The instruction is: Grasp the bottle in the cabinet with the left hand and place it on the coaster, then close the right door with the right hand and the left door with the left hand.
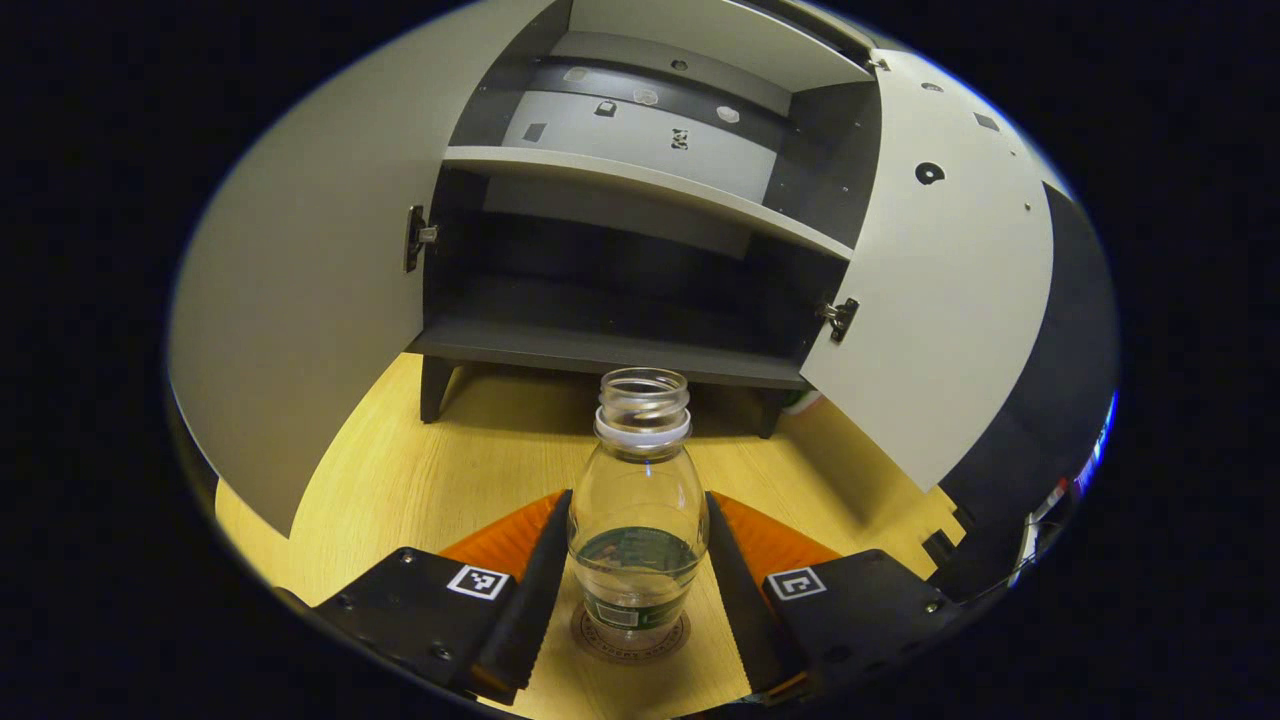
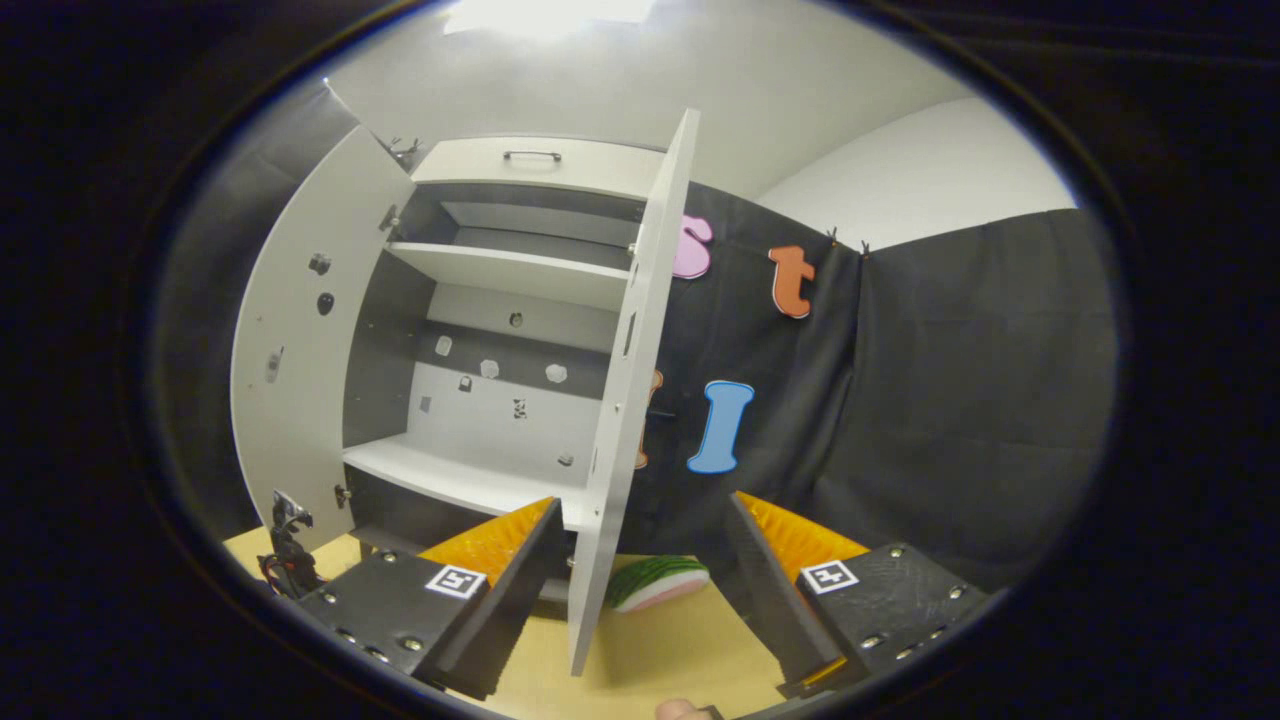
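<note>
Left gripper view: the bottle (image 1: 638, 510) stands on the coaster (image 1: 630, 633) at six o'clock, the left gripper (image 1: 636, 590) fingers spread just clear of it. The right gripper (image 2: 640, 590), fingers apart, faces the right door (image 2: 630, 400) edge, poised to push.

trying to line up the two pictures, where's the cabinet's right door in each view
Left gripper view: the right door swings open at right, beyond the bottle.
Right gripper view: the same door stands edge-on at centre, between the right gripper's fingers.
Shared landmark: the cabinet's light shelf.
</note>
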